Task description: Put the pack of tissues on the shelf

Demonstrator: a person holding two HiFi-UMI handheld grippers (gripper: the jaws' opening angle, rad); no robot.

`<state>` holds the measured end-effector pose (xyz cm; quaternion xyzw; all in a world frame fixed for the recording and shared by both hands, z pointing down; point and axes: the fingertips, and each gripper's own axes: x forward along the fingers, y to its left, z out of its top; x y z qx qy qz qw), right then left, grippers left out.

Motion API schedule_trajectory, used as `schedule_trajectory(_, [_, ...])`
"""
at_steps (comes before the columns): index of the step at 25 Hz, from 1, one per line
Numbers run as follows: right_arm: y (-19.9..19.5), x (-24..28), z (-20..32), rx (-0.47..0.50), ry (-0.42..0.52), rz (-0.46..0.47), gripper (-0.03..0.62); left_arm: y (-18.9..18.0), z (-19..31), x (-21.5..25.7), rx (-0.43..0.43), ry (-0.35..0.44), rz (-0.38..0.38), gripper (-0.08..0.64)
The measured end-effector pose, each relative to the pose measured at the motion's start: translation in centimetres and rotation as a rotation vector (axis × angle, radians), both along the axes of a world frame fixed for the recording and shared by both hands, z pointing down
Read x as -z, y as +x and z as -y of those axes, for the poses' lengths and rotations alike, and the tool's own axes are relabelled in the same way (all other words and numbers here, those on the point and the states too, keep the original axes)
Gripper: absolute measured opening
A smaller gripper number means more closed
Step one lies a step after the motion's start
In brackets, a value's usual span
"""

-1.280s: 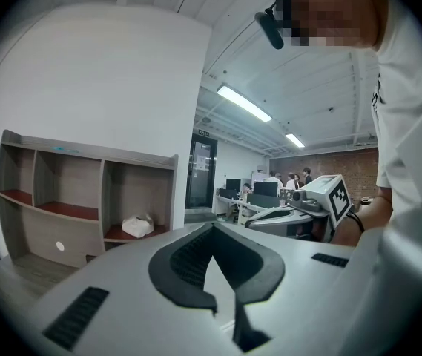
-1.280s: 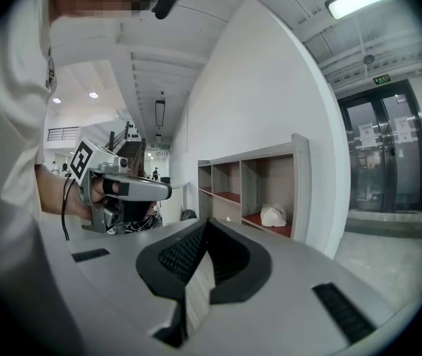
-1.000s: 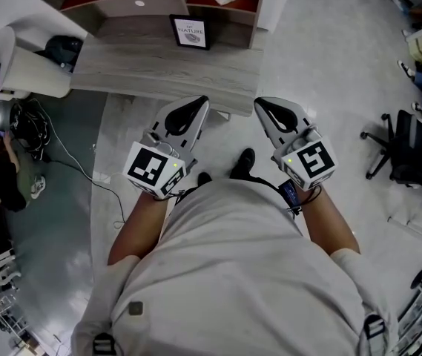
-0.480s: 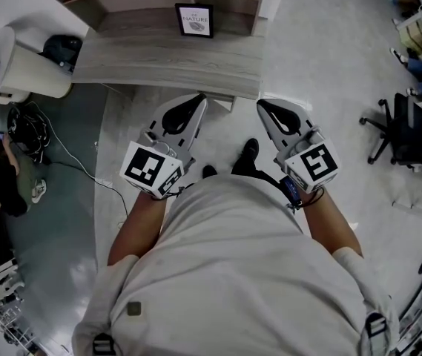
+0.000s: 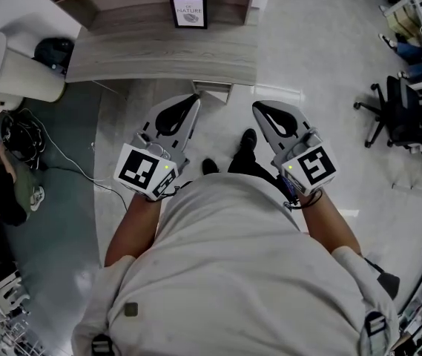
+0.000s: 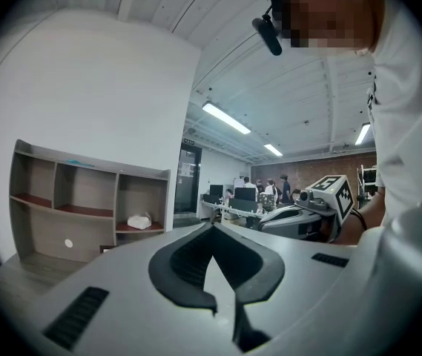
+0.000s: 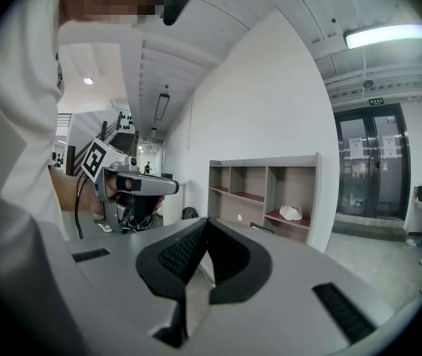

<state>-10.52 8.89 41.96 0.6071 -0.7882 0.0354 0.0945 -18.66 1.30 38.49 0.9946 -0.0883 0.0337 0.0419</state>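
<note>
You face the shelf [image 6: 92,170], left tongs [image 5: 193,99] and right tongs [image 5: 258,107] pinched closed, empty; the tissue pack [image 6: 139,220] sits in its right compartment, so placement looks done.

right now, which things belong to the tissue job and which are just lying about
Job: pack of tissues, shelf, left hand-held gripper, right hand-held gripper, both shut.
Lying about: framed picture, office chair, floor cables.

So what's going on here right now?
A person stands facing a desk and shelf, holding the left tongs and right tongs in front of the body, both shut and empty. The pack of tissues already lies in the shelf's right-hand compartment, so nothing is being handled.
</note>
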Motion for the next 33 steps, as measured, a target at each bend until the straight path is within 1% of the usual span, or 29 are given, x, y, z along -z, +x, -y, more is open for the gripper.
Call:
schedule_trajectory(5, [-1.9, 0.1, -0.7, -0.015, 0.001, -0.001, 0.020, -1.9, -0.4, -0.5, -0.014, -0.009, 0.006, 0.015])
schedule_trajectory(14, [-4.0, 0.5, -0.8, -0.035, 0.018, 0.006, 0.020, -3.7, -0.4, 0.1, -0.035, 0.000, -0.005, 0.015])
schedule_trajectory(22, [-4.9, 0.8, 0.3, -0.034, 0.023, 0.001, 0.020, -4.7, 0.4, 0.4, -0.032, -0.002, -0.026, 0.015])
schedule_trajectory(33, [-5.1, 0.9, 1.5, -0.019, 0.030, 0.005, 0.020, -4.9, 1.6, 0.4, -0.020, -0.001, -0.021, 0.015])
